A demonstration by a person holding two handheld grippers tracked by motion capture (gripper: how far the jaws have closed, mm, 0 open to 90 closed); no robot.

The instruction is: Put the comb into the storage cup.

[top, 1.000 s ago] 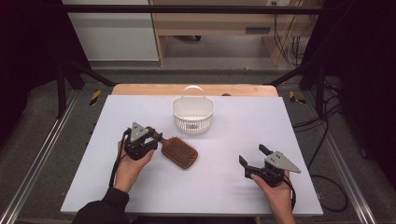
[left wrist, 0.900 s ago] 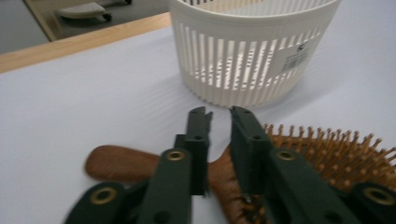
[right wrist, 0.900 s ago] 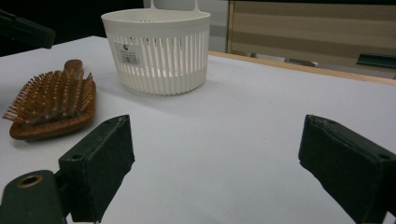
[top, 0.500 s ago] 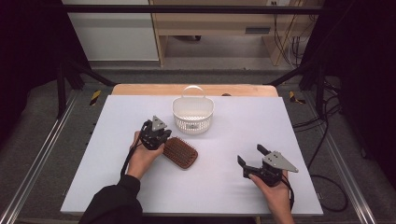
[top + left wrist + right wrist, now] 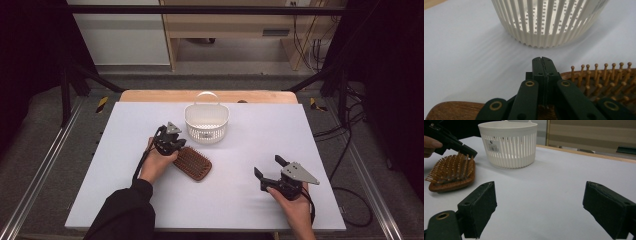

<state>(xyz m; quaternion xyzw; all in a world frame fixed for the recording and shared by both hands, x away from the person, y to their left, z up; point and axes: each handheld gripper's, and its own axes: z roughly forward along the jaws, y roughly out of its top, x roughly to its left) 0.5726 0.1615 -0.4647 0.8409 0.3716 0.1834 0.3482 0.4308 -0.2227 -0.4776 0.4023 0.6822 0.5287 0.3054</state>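
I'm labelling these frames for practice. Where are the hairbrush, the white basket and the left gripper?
hairbrush [image 5: 194, 163], high view, on its bristle pad.
white basket [image 5: 510, 152], right gripper view, on its slatted side wall.
left gripper [image 5: 544, 65], left gripper view, at the closed jaw tips over the brush's neck.

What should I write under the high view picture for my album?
Left gripper shut at the wooden hairbrush beside a white basket; right gripper waits open on the table.
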